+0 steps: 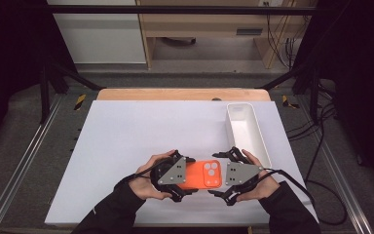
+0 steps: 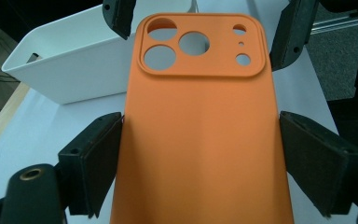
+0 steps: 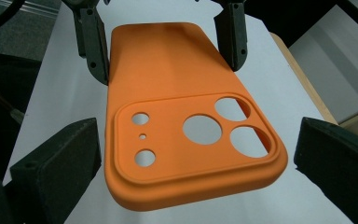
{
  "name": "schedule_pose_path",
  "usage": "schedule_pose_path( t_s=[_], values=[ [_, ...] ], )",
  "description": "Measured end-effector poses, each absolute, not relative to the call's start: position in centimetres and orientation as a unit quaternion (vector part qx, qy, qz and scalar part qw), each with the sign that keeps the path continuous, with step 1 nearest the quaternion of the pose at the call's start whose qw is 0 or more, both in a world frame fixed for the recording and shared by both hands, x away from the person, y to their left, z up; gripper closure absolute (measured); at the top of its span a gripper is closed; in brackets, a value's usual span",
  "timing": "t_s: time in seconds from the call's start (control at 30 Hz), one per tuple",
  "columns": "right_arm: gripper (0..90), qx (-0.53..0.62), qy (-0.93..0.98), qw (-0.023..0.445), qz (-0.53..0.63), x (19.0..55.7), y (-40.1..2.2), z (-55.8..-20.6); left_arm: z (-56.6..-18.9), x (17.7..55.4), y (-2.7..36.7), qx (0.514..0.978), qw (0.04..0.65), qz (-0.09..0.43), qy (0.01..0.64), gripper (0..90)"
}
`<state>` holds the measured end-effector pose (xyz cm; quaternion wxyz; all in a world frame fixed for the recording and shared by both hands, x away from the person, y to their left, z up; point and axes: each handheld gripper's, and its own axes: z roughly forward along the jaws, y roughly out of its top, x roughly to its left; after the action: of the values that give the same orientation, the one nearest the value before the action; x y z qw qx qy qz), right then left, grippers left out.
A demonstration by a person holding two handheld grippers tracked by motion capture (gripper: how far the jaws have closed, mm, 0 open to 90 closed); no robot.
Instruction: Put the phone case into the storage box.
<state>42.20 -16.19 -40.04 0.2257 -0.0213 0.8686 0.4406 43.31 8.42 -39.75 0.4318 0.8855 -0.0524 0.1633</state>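
Note:
An orange phone case [image 1: 199,176] with round camera cut-outs lies level just above the white table, back side up. My left gripper [image 1: 189,176] is shut on its plain end, and in the left gripper view both pads press the long edges of the case [image 2: 200,140]. My right gripper [image 1: 220,174] stands open around the camera end. In the right gripper view its black jaws flank the case [image 3: 191,135] with a gap on each side. The left gripper's fingers [image 3: 93,44] clamp the far end there.
A long white bin [image 1: 246,131] stands at the right of the white table top [image 1: 141,131], just beyond my right hand; it also appears in the left gripper view as the bin [image 2: 65,60]. A wooden edge runs along the table's far side.

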Motion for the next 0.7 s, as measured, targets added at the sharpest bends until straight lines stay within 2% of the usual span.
schedule_pose_path(
  t_s=[0.7],
  values=[
    [3.2, -0.040, 0.866, 0.191, 0.460, 42.95, -15.84, -40.59, -39.78, 43.17, 8.18, 0.881, 0.442, 0.159, -0.060, 15.6]
  ],
)
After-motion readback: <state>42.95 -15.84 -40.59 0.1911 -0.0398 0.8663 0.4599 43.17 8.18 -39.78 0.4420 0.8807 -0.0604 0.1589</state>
